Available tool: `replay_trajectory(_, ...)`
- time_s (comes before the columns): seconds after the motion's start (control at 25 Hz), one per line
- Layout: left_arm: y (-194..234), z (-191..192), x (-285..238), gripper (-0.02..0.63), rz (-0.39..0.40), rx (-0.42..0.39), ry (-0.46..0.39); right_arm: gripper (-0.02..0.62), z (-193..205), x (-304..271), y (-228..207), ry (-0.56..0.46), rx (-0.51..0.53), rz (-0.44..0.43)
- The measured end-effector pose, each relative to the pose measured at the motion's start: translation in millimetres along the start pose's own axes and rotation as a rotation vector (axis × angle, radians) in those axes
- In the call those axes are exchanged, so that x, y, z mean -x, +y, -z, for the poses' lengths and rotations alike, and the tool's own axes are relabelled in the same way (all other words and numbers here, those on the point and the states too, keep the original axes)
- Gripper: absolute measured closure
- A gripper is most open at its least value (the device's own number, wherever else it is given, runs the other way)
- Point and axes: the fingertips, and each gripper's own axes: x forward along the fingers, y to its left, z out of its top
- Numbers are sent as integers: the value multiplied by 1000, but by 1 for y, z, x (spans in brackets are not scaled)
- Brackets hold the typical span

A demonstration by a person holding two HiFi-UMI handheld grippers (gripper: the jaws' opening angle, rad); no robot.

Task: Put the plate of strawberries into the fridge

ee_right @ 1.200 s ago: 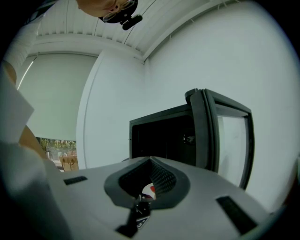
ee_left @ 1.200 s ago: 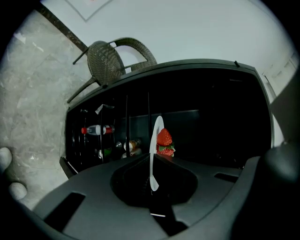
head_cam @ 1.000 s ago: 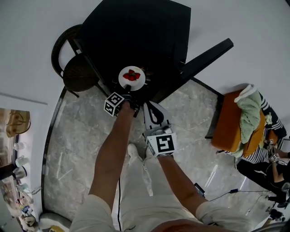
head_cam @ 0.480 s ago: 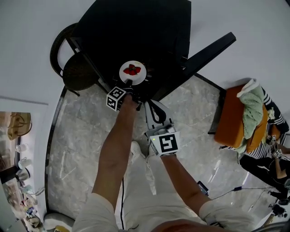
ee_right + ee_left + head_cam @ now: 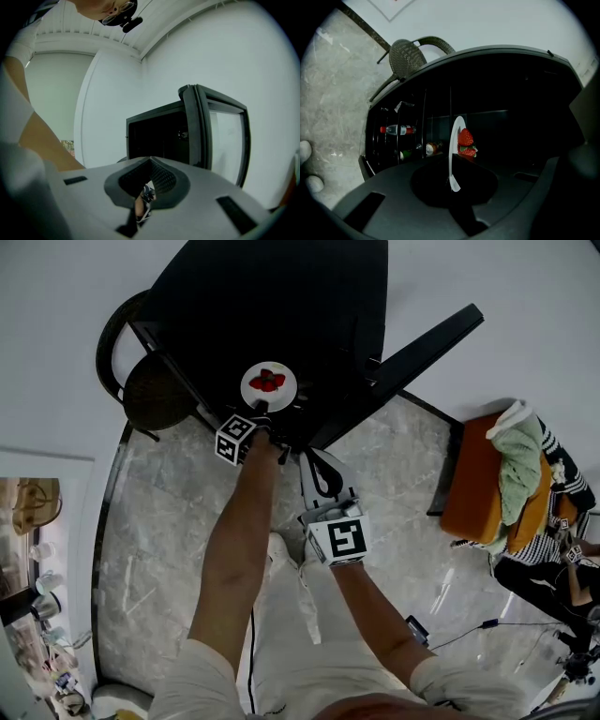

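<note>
We pinch the rim of the round white plate (image 5: pixel 269 387) (image 5: pixel 452 157) of red strawberries (image 5: pixel 269 381) (image 5: pixel 465 139) in our left gripper's (image 5: pixel 261 412) (image 5: pixel 452 182) jaws, at the mouth of the open black fridge (image 5: pixel 281 306) (image 5: pixel 515 93). Our right gripper's (image 5: pixel 313 461) (image 5: pixel 140 207) jaws are pressed together on nothing.

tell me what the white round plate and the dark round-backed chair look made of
White round plate: likely glazed ceramic, possibly melamine; smooth, bright surface with a thin, even rim.
Dark round-backed chair: the seat looks like woven wicker or rattan, going by its fine mesh texture; the thin frame is probably metal.
</note>
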Motion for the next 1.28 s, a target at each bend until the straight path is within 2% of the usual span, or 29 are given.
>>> replay_trajectory(0.28,-3,0,-7,597,-10,0,8,581,6,0,2,14,-8,-3)
replay_trajectory(0.48,-4,1,-9,594,26,-19,15,581,8,-1,4,22,-13,-11)
replay_trajectory(0.52,-3,1,-9,583,31,-24,14,581,9,-2,4,22,-15,-12)
replay_trajectory(0.6,-1,3,-8,508,34,-33,10,583,10,-2,2,23,-17,-9)
replay_trajectory(0.76,6,3,0,447,31,-35,-2,583,14,-2,-2,28,-23,4)
replay_trajectory(1.04,-9,8,10,404,124,-53,-3,583,12,-2,-5,24,-33,16)
replay_trajectory(1.28,-5,12,28,402,136,-53,2,582,6,-3,-4,12,-39,25)
